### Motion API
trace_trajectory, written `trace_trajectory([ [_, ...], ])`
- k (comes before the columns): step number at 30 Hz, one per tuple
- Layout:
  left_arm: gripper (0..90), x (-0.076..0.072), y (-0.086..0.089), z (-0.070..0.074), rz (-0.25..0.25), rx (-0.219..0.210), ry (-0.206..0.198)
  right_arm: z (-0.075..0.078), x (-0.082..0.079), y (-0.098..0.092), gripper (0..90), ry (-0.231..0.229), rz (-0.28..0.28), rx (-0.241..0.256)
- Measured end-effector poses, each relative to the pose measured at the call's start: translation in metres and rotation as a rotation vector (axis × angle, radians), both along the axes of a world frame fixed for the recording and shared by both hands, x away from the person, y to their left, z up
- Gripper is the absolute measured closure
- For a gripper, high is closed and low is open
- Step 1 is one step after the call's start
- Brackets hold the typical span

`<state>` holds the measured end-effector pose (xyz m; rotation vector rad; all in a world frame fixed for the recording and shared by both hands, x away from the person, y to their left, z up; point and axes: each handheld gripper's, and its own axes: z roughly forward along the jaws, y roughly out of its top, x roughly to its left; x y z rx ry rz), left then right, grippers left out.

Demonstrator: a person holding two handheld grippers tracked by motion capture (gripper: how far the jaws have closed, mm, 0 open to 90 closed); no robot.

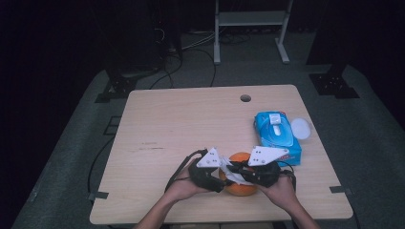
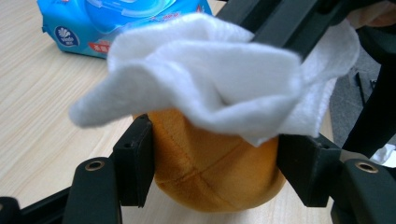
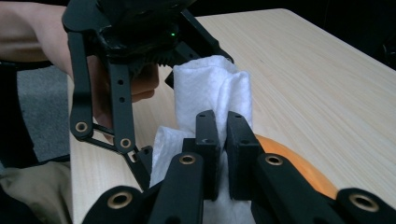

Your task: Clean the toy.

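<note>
An orange plush ball (image 1: 242,189) rests near the table's front edge. My left gripper (image 1: 220,179) is shut on it. In the left gripper view the two pads (image 2: 135,158) press the ball (image 2: 210,172) from both sides. A white wipe (image 2: 210,74) lies draped over the top of the ball. My right gripper (image 3: 222,135) is shut on that wipe (image 3: 210,88), with the ball (image 3: 292,161) just below and to the right of its jaws. In the high view the right gripper (image 1: 239,171) meets the left one over the ball.
A blue pack of wet wipes (image 1: 277,136) lies at the right of the table (image 1: 181,119), and it also lies behind the ball in the left gripper view (image 2: 116,18). A round white lid (image 1: 300,128) sits beside it. A cable hole (image 1: 245,98) is at the back.
</note>
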<state>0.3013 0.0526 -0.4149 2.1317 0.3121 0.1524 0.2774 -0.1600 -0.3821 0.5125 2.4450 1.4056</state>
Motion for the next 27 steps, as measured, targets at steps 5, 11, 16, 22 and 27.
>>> trace_trajectory([
  [5,34.3,-0.001,0.001,-0.002,-0.022,0.004,-0.019,0.002,0.005,-0.016,84.1,0.004,-0.048,0.014],
  [11,30.5,0.003,0.003,-0.006,-0.031,-0.014,0.011,-0.004,0.005,-0.042,84.0,0.016,-0.112,0.015],
  [16,18.2,0.007,0.002,-0.006,-0.021,-0.053,0.1,-0.01,0.002,-0.042,84.0,0.033,-0.117,0.031],
  [22,31.4,0.008,0.005,-0.005,0.002,-0.062,0.106,-0.008,0.002,-0.035,84.0,0.024,-0.112,0.023],
  [27,31.3,0.002,-0.001,0.0,0.009,-0.036,0.07,-0.001,-0.006,-0.006,83.9,0.001,-0.026,0.016],
])
